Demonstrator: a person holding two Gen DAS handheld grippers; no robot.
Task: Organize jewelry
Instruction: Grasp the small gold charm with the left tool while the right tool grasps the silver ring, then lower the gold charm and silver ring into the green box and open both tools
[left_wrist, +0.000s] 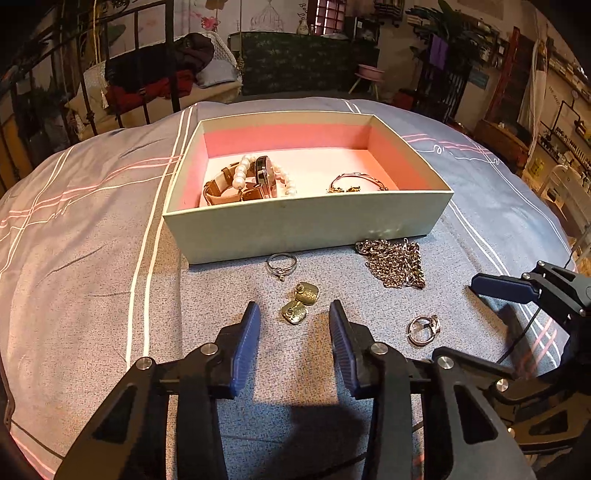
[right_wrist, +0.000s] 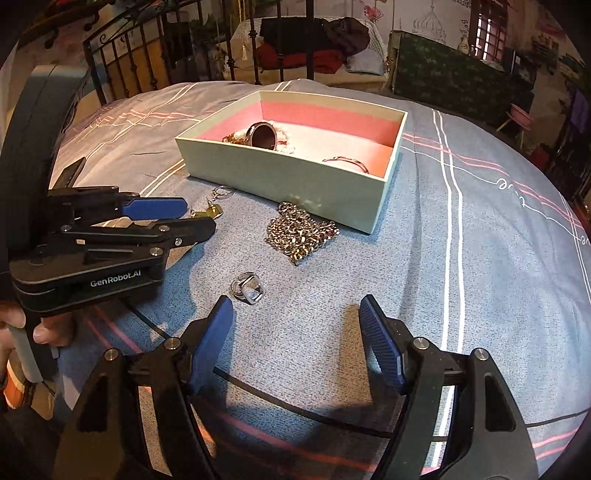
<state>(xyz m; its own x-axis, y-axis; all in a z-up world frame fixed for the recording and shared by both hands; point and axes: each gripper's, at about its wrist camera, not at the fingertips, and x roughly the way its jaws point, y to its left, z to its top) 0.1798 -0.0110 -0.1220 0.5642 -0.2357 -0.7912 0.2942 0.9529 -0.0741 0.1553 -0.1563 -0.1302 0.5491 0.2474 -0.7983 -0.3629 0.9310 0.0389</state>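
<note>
Both spread wide, holding nothing: left gripper (left_wrist: 294, 321) by square gold earrings (left_wrist: 301, 302), right gripper (right_wrist: 295, 314) beside them (chunky silver ring (right_wrist: 248, 288) nearby).

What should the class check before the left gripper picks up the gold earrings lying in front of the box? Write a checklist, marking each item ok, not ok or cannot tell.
1. Left gripper open: ok, jaws spread apart.
2. Gold earrings lined up between the fingertips: ok, just ahead of them.
3. Earrings clear of the thin ring and chain pile: ok, gaps show.
4. Right gripper out of the way: ok, open, off to the side near the chunky ring.
5. Free space in the box: ok, bare floor between the watch and bangle.
6. Earrings joined or separate: cannot tell.
</note>
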